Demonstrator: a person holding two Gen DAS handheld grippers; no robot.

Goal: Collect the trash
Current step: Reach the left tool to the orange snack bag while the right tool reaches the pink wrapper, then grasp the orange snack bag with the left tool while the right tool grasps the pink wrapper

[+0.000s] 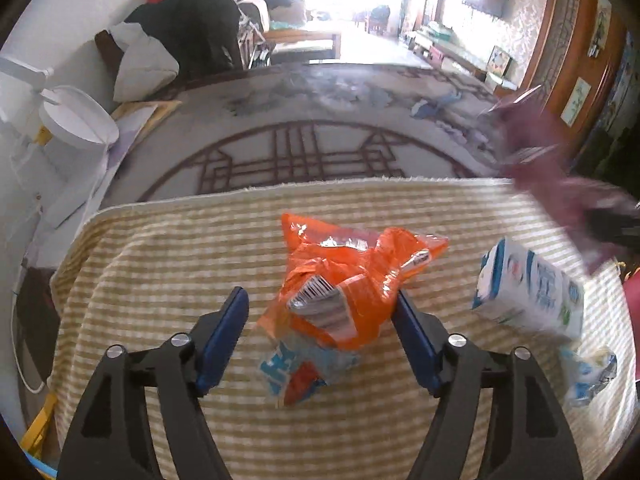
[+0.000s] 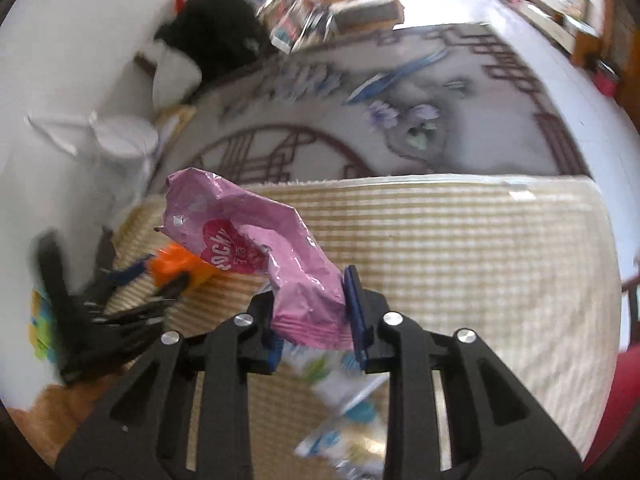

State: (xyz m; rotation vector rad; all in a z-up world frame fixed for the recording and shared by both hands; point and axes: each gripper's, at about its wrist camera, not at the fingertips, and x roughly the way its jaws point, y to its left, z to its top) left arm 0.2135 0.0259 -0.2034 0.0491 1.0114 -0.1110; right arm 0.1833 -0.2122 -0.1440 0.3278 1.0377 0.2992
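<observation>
Left tongs (image 1: pixel 320 312): apart. The orange wrapper (image 1: pixel 344 276) sits between the blue pads (image 1: pixel 224 336). The right pad touches its edge; the left pad is off it.
Right tongs (image 2: pixel 310 304): clamped on the pink wrapper (image 2: pixel 256 236), which sticks up and to the left, off the mat.
Orange wrapper: crumpled, lying on the striped mat (image 1: pixel 160 264), near the middle.
Small blue and red wrapper (image 1: pixel 296 372): on the mat, partly under the orange one, nearer the camera.
Milk carton (image 1: pixel 532 288): white and blue, lying on its side on the mat, to the right of the orange wrapper.
Crumpled white and blue bit (image 1: pixel 588 372): just beside the carton.
Striped mat: over a big patterned rug (image 1: pixel 304 120).
</observation>
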